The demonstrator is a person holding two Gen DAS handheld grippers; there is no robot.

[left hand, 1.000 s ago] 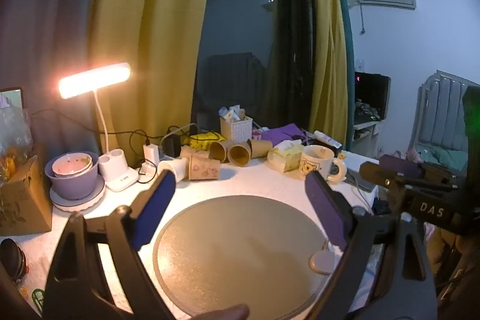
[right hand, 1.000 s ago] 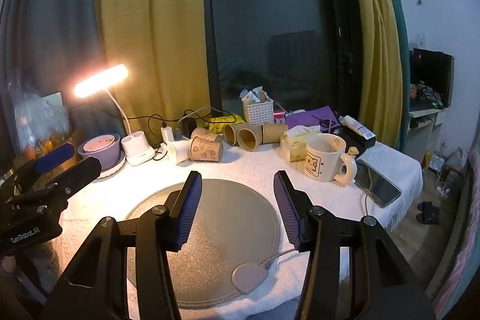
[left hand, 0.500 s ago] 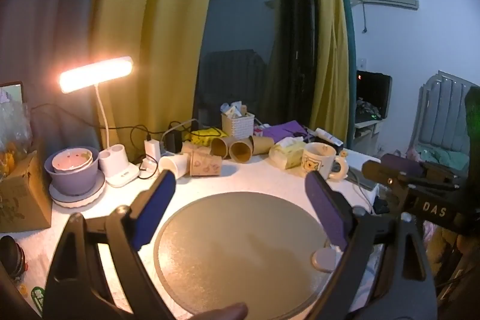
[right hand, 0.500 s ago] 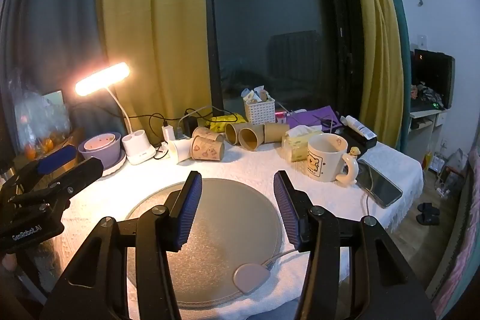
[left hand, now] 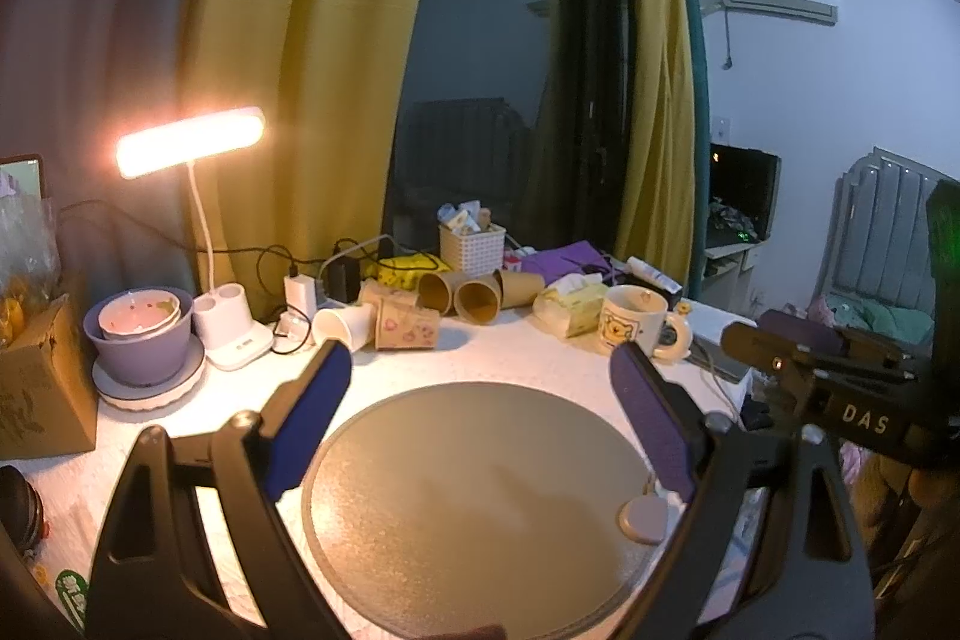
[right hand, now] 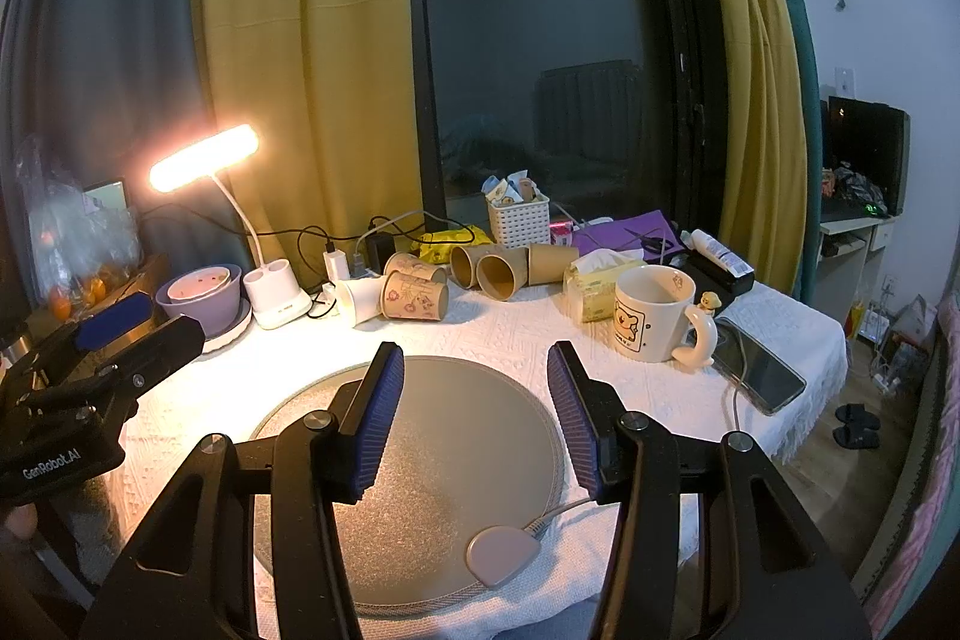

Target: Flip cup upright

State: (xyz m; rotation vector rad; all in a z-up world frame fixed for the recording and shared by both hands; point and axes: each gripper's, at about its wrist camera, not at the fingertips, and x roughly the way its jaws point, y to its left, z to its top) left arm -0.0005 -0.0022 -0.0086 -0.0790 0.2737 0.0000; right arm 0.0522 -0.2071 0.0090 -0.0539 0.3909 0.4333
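Several brown paper cups lie on their sides at the back of the table: a patterned cup (left hand: 407, 329) (right hand: 415, 297), a white cup (left hand: 341, 327) (right hand: 359, 300) beside it, and plain brown cups (left hand: 477, 298) (right hand: 503, 273) with mouths toward me. A white bear mug (left hand: 635, 322) (right hand: 653, 312) stands upright at the right. My left gripper (left hand: 480, 400) is open and empty above the round grey mat (left hand: 468, 508). My right gripper (right hand: 475, 400) is open and empty above the same mat (right hand: 444, 490).
A lit desk lamp (left hand: 191, 142) (right hand: 204, 157), a purple bowl (left hand: 138, 340), a white basket (right hand: 519, 219), a tissue pack (right hand: 594, 289), a phone (right hand: 759, 370) and cables crowd the back and right. A cardboard box (left hand: 36, 376) stands at the left edge.
Both grippers have drifted slightly upward and back; the table objects sit a little lower in view. Jaws unchanged.
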